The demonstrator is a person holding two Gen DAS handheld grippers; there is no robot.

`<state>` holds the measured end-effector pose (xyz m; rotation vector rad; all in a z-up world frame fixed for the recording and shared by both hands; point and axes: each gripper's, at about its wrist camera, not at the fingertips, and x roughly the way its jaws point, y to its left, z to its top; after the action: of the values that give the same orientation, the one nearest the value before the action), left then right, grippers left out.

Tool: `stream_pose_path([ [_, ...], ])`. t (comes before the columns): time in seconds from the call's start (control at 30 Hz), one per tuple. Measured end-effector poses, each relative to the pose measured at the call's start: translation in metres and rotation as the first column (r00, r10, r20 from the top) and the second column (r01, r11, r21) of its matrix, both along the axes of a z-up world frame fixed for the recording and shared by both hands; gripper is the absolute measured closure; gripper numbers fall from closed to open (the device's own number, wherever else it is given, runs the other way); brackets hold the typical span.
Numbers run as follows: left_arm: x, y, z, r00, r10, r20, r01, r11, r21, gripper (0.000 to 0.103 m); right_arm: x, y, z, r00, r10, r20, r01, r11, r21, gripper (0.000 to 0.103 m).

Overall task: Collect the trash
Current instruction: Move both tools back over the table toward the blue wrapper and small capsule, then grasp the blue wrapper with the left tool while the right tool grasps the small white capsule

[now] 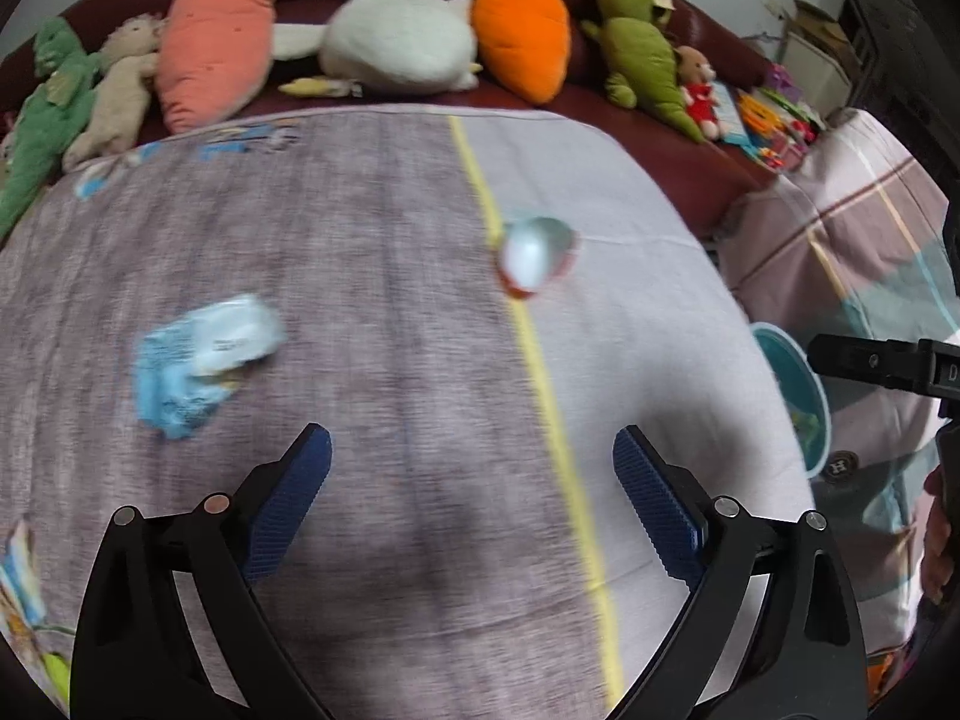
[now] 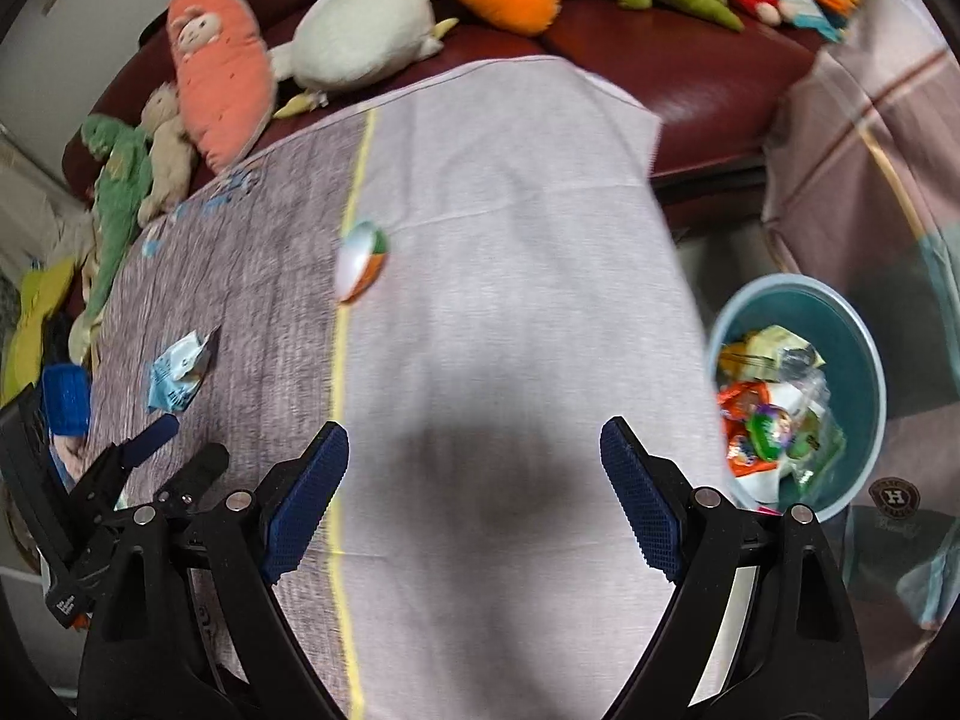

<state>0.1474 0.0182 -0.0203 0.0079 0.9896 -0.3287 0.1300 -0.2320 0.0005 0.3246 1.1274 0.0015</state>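
A crumpled light-blue wrapper [image 1: 201, 354] lies on the grey half of the cloth; it also shows in the right wrist view [image 2: 180, 377]. A white and orange egg-shaped wrapper [image 1: 536, 257] lies by the yellow stripe, seen also in the right wrist view [image 2: 360, 261]. A teal bin [image 2: 852, 360] with several wrappers inside stands off the table's right edge; its rim shows in the left wrist view [image 1: 798, 396]. My left gripper [image 1: 472, 450] is open and empty above the cloth, near the blue wrapper. My right gripper [image 2: 474, 444] is open and empty above the pale half.
The table is covered by a grey and pale cloth [image 1: 390, 228] with a yellow stripe. A dark red sofa [image 2: 690, 66] behind holds several plush toys [image 1: 399, 39]. A checked cover [image 1: 864, 228] lies at right. The left gripper's body shows at the left of the right wrist view [image 2: 120, 480].
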Motion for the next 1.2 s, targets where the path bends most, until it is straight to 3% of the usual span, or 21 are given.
stream_pose_path([
  [0.4, 0.028, 0.106, -0.009, 0.992, 0.127, 0.012, -0.127, 0.988, 0.084, 0.007, 0.045, 0.076, -0.012, 0.992, 0.114, -0.059, -0.116, 0.993, -0.029, 0.021],
  [0.8, 0.069, 0.119, -0.059, 0.986, 0.159, -0.059, -0.150, 0.980, 0.130, 0.007, 0.093, 0.093, -0.033, 0.987, 0.136, -0.081, -0.139, 0.990, -0.038, 0.021],
  [1.13, 0.095, 0.117, -0.071, 0.984, 0.170, -0.047, -0.163, 0.979, 0.119, 0.008, 0.150, 0.090, -0.063, 0.990, 0.117, -0.082, -0.119, 0.993, -0.021, 0.021],
  [1.2, 0.097, 0.117, -0.071, 0.984, 0.174, -0.044, -0.169, 0.980, 0.109, 0.012, 0.159, 0.093, -0.070, 0.990, 0.119, -0.075, -0.121, 0.992, -0.022, 0.021],
])
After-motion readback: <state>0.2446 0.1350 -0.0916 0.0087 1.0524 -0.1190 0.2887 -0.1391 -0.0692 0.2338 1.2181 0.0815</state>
